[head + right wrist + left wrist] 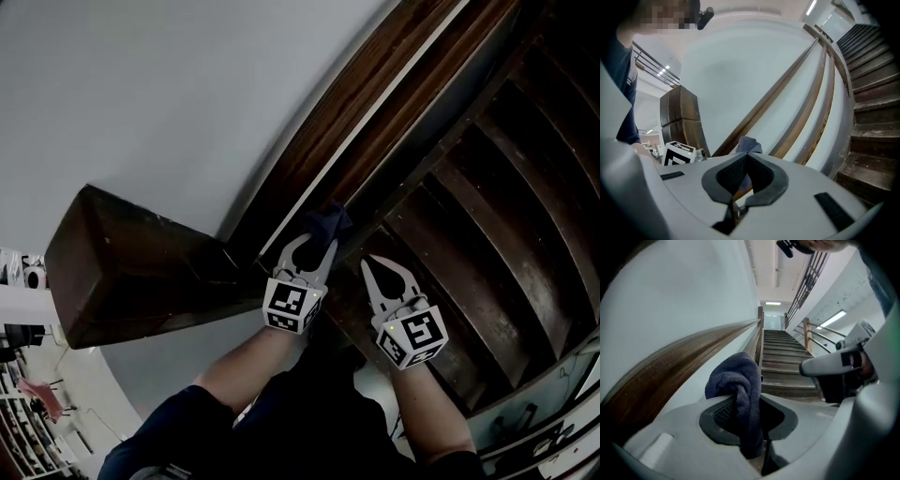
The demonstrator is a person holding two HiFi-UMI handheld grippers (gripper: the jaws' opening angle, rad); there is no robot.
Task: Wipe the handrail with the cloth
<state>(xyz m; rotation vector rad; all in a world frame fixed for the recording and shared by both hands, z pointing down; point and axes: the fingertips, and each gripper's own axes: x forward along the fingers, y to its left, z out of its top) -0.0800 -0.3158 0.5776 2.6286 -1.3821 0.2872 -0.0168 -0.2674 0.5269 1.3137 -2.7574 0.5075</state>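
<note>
White wall fills the upper left of the head view. A dark wooden staircase takes the right side, treads running up and away. The wooden handrail runs diagonally between wall and stairs, brown with a pale strip along it. In the right gripper view it rises as brown bands on the white side wall. A dark wooden newel post stands at the rail's lower end, left of both grippers. The person's forearms enter from the bottom edge, dark sleeves above them. Left gripper points up at the lower part of the handrail, clamped on a dark blue cloth. The left gripper view shows the cloth pinched between the pads, bunched above them, with a fold hanging down through the gap. The cloth sits at the handrail just above the newel post, and it is not clear whether it actually touches the wood. Right gripper is just beside the left one, on the stair side, pointing the same way. Its jaws are closed together with nothing held, and its own view shows the pads meeting at the tips. The left gripper's marker cube and the cloth show beyond them.
</note>
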